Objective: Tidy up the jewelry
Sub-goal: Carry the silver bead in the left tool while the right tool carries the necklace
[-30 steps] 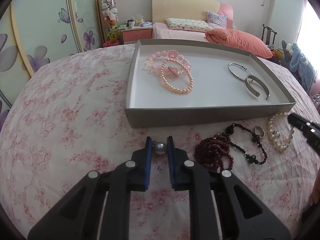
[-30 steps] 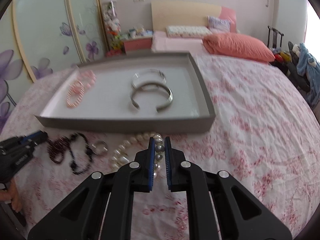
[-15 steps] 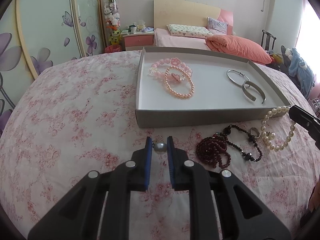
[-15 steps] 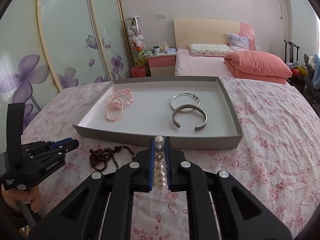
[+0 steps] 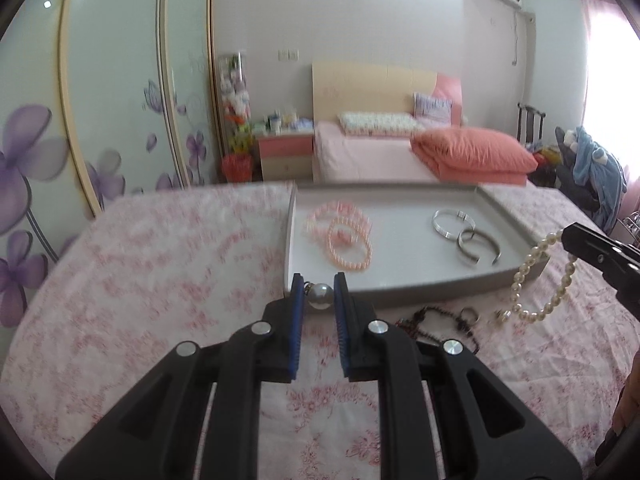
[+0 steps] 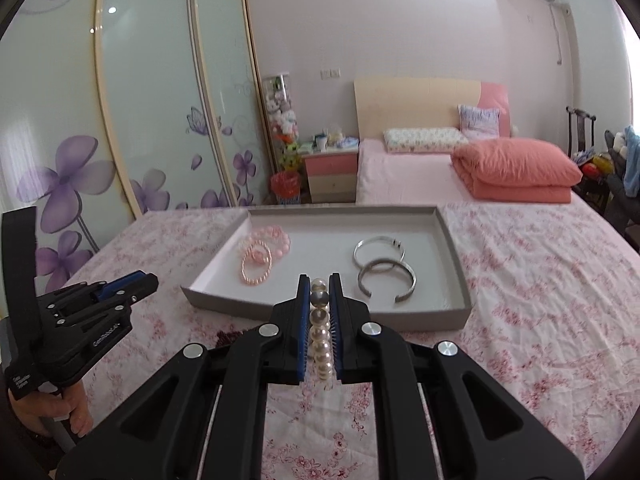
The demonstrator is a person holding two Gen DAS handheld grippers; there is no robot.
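Pink-flowered bedspread (image 6: 540, 300) carries the shallow grey tray (image 6: 458, 256) at twelve o'clock; left gripper (image 5: 318, 294) jaws pinch a silver bead (image 5: 321, 295); right gripper (image 6: 319, 300) jaws clamp the white pearl strand (image 6: 320, 334); carry both clear over the rim before releasing.

The grey tray's (image 6: 452, 236) middle lay bare between pink bead bracelets (image 6: 262, 254) at its left edge and silver bangles (image 6: 384, 266) toward its right edge.

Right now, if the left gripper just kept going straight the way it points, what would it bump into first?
Probably the grey tray: the left gripper, shut on a silver bead, points at the tray's near left corner. Depth is unclear; it might instead pass over the wall towards the pink bead bracelets.
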